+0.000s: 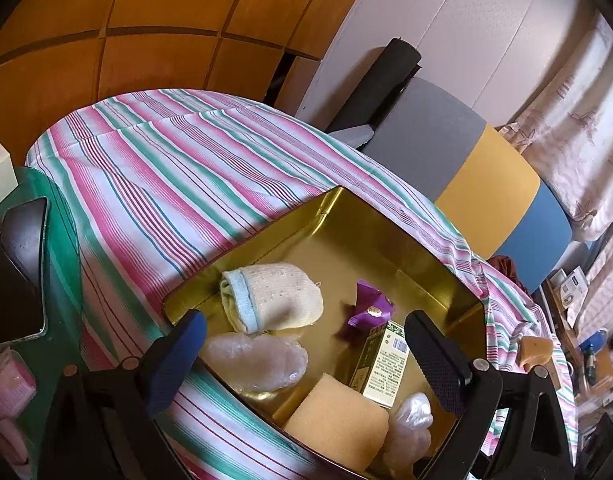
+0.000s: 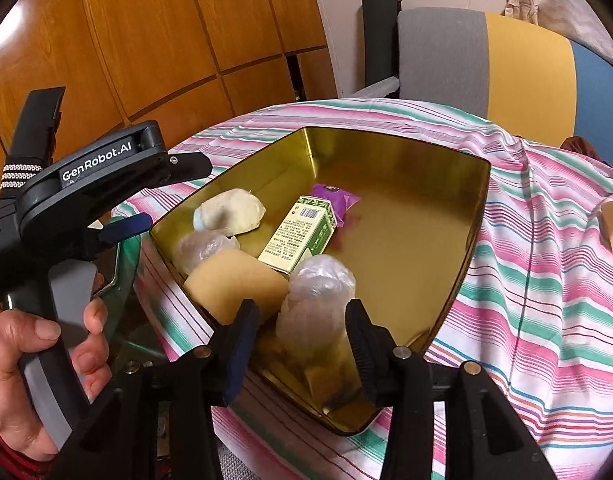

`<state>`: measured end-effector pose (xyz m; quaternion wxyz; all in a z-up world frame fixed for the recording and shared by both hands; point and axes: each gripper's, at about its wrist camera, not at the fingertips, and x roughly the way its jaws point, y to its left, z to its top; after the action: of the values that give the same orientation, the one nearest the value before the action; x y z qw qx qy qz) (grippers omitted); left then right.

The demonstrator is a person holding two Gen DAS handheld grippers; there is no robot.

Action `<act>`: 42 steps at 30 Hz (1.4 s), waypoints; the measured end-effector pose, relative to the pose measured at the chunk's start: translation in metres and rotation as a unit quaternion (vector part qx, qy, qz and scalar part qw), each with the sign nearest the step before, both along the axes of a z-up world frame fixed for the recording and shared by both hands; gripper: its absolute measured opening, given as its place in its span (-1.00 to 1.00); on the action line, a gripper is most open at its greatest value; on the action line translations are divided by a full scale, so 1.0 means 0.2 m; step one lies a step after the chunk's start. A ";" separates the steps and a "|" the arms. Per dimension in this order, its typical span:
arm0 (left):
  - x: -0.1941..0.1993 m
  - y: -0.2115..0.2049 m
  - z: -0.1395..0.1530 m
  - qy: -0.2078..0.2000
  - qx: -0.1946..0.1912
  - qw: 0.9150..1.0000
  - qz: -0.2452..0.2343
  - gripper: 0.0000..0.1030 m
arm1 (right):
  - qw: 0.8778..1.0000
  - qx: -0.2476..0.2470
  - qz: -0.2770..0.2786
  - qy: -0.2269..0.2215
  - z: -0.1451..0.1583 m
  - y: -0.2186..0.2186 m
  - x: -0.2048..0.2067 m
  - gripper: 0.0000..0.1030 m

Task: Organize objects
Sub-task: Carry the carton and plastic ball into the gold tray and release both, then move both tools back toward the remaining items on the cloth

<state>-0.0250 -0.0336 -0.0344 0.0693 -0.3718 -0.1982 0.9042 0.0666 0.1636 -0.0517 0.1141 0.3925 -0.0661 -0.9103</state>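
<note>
The right gripper [image 2: 302, 344] is hovering over the near end of the gold tin [image 2: 446, 264], its jaws parted around a clear plastic-wrapped bundle [image 2: 318, 300] lying inside, pads seemingly not pressing it: a drop-off, I judge. The left gripper [image 1: 306, 352] is waiting with jaws wide and empty. Next likely calls for fetching the yellow-brown block [image 1: 536, 350] resting on the striped cloth [image 1: 166, 168] just outside the tin. The bundle's contents are hard to make out.
</note>
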 end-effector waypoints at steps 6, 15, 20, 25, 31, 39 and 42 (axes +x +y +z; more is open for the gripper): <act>0.01 0.03 0.01 0.003 -0.003 1.000 -0.006 0.94 | 1.000 -0.006 -0.019 0.014 0.03 0.05 0.02 -0.11; 0.05 0.14 0.01 0.010 -0.012 0.999 -0.047 0.94 | 0.996 -0.019 -0.087 0.023 0.05 0.24 0.05 -0.11; 0.09 0.23 0.02 0.021 -0.016 0.996 -0.083 0.94 | 0.991 -0.031 -0.131 0.021 0.05 0.41 0.09 -0.11; 0.15 0.36 0.02 0.027 -0.027 0.991 -0.130 0.96 | 0.985 -0.038 -0.171 0.011 0.02 0.55 0.12 -0.11; 0.21 0.50 0.04 0.023 -0.027 0.983 -0.180 0.96 | 0.976 -0.041 -0.214 0.000 -0.03 0.72 0.20 -0.11; 0.29 0.71 0.06 0.031 -0.048 0.969 -0.240 0.97 | 0.961 -0.042 -0.272 -0.013 -0.10 0.94 0.31 -0.11; 0.31 0.77 0.05 0.027 -0.049 0.966 -0.252 0.97 | 0.956 -0.041 -0.292 -0.013 -0.11 1.02 0.35 -0.11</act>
<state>0.0377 0.1207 -0.0244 0.2818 -0.3880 -0.0513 0.8760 0.1375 0.3672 -0.0739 -0.1415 0.3630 -0.2161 -0.8953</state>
